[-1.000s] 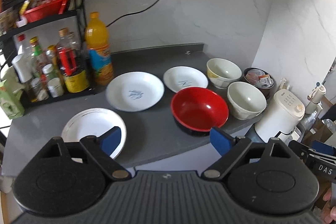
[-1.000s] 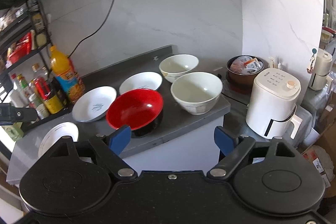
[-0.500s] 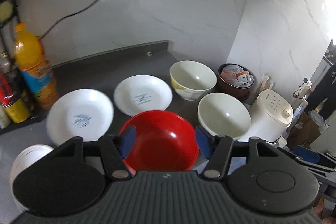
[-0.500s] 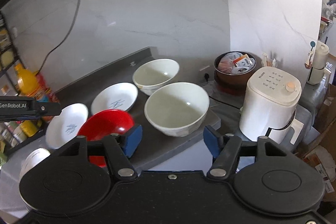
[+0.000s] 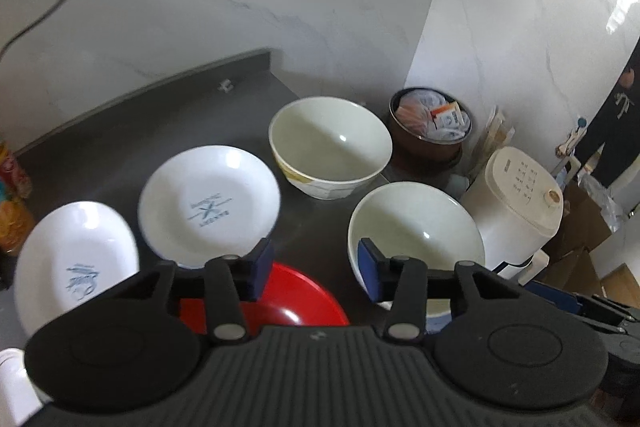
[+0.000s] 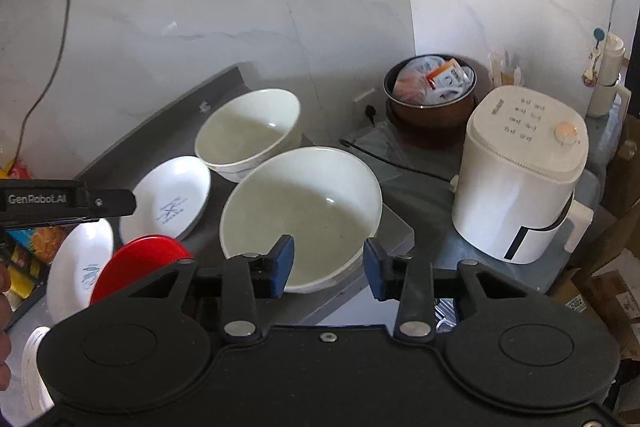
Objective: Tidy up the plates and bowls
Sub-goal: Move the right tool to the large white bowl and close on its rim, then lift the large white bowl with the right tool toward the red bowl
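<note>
Across the middle of both wrist views runs the dark grey desk [image 5: 120, 131], set against a white marbled wall. At the right of the frame, on a lower surface beside it, stands a white appliance [image 6: 524, 171] with a dial on its lid, and behind that, a brown pot [image 6: 430, 115] stuffed with packets.

On the desk, the near white bowl [image 6: 300, 203] sits at the desk's right edge, low in the centre of the right wrist view; the far white bowl [image 6: 248, 135] is just behind it, toward the wall. Left of them the red bowl [image 5: 296, 299] shows at the bottom centre of the left wrist view, partly hidden by the gripper body. Two white plates with blue marks lie further left: the printed plate [image 5: 208, 203] near the middle, and the left plate [image 5: 72, 263] beside it, their rims seeming to overlap. A sliver of another white plate [image 6: 34, 371] peeks in at the lower left corner.

The left gripper [image 5: 312, 267] hangs above the gap between the red bowl and the near white bowl, its blue-padded fingers [image 5: 262, 265] parted and holding nothing. The right gripper [image 6: 326, 267] hovers at the near white bowl's front rim, its fingers [image 6: 282, 263] likewise apart and empty.
</note>
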Demonstrator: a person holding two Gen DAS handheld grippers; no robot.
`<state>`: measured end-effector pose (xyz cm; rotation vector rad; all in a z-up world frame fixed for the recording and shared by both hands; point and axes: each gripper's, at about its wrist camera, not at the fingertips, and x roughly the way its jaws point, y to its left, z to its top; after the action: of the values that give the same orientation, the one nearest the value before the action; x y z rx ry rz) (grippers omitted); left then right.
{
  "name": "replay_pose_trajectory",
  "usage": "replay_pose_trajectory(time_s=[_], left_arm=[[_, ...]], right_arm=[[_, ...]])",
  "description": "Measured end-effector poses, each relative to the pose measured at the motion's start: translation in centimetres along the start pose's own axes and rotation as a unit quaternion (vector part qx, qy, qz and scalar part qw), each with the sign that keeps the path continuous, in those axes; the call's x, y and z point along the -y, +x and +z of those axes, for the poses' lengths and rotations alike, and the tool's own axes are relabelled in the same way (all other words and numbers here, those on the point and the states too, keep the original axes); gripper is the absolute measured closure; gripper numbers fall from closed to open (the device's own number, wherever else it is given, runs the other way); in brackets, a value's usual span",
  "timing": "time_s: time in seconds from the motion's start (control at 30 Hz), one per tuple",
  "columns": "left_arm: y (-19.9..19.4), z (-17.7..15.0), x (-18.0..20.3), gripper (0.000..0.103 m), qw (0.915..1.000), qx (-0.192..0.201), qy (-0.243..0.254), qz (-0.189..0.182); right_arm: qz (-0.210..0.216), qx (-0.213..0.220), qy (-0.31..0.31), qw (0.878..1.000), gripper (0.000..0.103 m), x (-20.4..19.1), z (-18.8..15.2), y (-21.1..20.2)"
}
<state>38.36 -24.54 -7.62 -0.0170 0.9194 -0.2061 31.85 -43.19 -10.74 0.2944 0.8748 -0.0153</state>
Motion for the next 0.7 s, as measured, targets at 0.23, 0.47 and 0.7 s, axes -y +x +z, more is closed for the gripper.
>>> replay_pose_trajectory(time_s=[0.23,0.47,0.7], left_arm=[[4.8,1.4,1.3,0.067,0.9991,-0.038,0.011,-0.012],[8.8,2.0,1.6,0.074,0.9968,-0.075,0.014,-0.021],[11.5,2.0,1.9,0.083,0.9936,-0.105,0.021,-0.035]], right_arm=[[-0.013,-0.027,0.013,0.999,0.069,0.7,0.9,3.3],[-0.033,-0.048,0.028,0.998,0.075,1.5,1.3,5.8],[-0.043,-0.065,0.041,0.996,0.081,2.2,1.1,7.5]])
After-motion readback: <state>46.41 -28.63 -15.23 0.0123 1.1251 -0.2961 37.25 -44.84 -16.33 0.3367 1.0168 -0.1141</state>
